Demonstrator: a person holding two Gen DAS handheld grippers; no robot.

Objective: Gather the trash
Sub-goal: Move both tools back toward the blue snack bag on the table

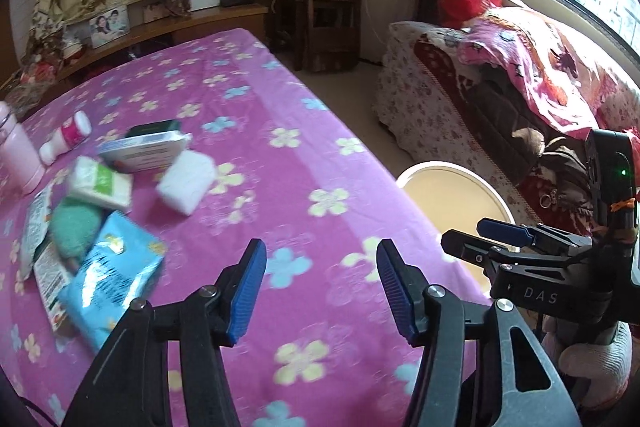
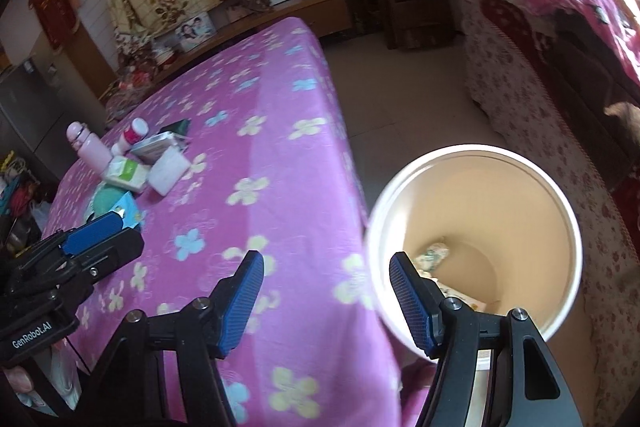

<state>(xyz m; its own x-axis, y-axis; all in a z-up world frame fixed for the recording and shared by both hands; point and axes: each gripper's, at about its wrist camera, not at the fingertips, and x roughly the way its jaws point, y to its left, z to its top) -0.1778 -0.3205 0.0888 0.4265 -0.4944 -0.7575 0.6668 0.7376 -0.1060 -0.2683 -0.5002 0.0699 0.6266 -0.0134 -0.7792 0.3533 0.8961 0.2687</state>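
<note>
Trash lies in a cluster near the far left of the tabletop, which is covered in a pink cloth with pale flowers. Beside the tabletop's right edge, on the floor, stands a white bin with a cream inside; a few crumpled wrappers already lie at its bottom.

The left gripper hangs over bare cloth with its jaws parted about halfway and nothing between them. The right gripper straddles the tabletop's edge and the bin's rim, its jaws likewise about half open and empty.

In the cluster, a blue packet lies nearest the left gripper, partly over a teal knitted pad and a printed wrapper. Behind them sit a white and green tissue pack, a white folded pad and a flat box with a dark green box behind it. A pink bottle stands at the far left, and a small white bottle with a pink label lies tipped just beside it.
</note>
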